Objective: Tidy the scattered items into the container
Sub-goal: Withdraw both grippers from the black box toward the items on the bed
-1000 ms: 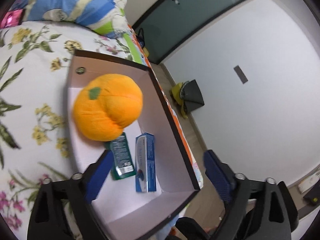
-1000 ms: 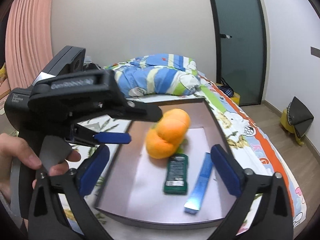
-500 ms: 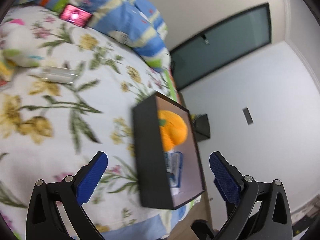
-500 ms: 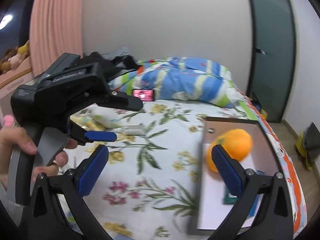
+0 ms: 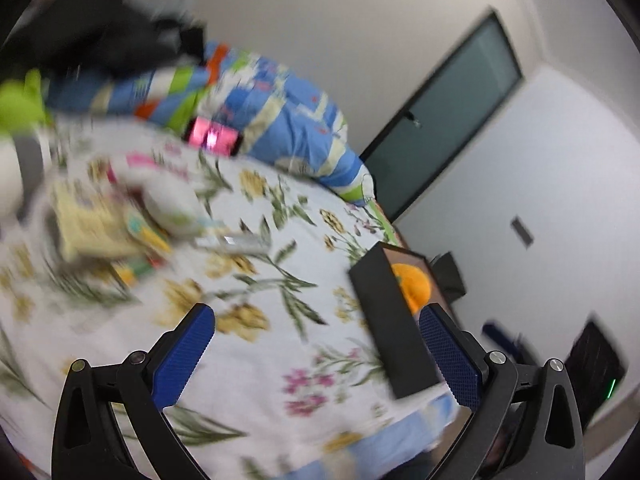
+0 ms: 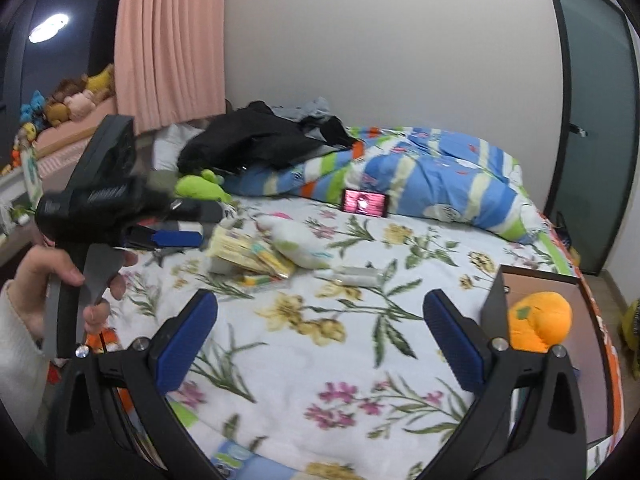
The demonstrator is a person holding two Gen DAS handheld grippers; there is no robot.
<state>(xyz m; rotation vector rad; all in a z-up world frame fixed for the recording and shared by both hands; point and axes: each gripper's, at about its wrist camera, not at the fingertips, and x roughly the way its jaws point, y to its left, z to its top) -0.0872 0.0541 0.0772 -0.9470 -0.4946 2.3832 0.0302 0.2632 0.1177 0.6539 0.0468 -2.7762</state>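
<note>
The dark cardboard box (image 6: 493, 303) sits at the bed's right edge with an orange plush (image 6: 538, 321) inside; it also shows in the left wrist view (image 5: 394, 328). Scattered on the floral sheet lie a yellow packet pile (image 6: 244, 254), a white plush (image 6: 298, 242) and a clear tube (image 6: 358, 275); they are blurred in the left wrist view, the pile (image 5: 94, 222) among them. My left gripper (image 5: 316, 354) is open and empty; it also shows in the right wrist view (image 6: 172, 238) near the pile. My right gripper (image 6: 320, 340) is open and empty above the sheet.
A blue striped duvet (image 6: 420, 172) with black clothes (image 6: 256, 142) and a green plush (image 6: 200, 188) lies at the head of the bed. A pink-screened phone (image 6: 366, 203) leans against it. A pink curtain (image 6: 168, 44) and a glass door (image 6: 592, 120) flank the room.
Both grippers have swung left away from the box toward the scattered pile in the middle of the bed. Both stayed open and empty.
</note>
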